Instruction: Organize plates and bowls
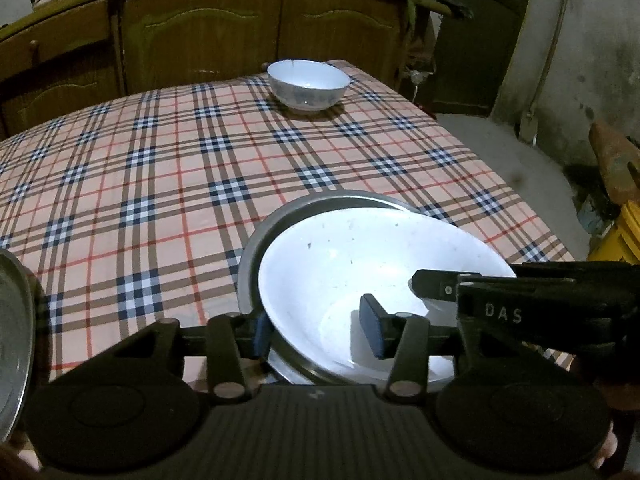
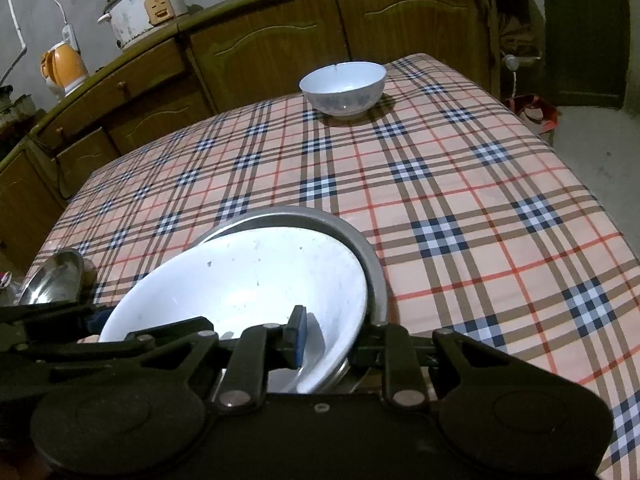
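Observation:
A large white bowl (image 1: 360, 264) (image 2: 256, 280) lies tilted inside a grey metal dish (image 1: 280, 216) (image 2: 344, 224) at the near edge of the checked table. My left gripper (image 1: 318, 332) straddles their near rim: one pad sits outside the dish, while the other pad (image 1: 374, 330) stands inside the bowl, clear of its wall. My right gripper (image 2: 334, 338) is shut on the bowl's opposite rim, and the dish's rim seems to lie between its pads too. It reaches in from the right in the left wrist view (image 1: 432, 292). A small white bowl with a blue pattern (image 1: 308, 84) (image 2: 343, 88) stands upright at the far edge.
A second metal plate (image 1: 14, 340) (image 2: 54, 276) rests at the near left corner. Wooden cabinets (image 1: 200, 36) run behind the table, bearing a rice cooker (image 2: 144, 8) and an orange kettle (image 2: 64, 66). The table drops off on the right to bare floor (image 1: 520, 160).

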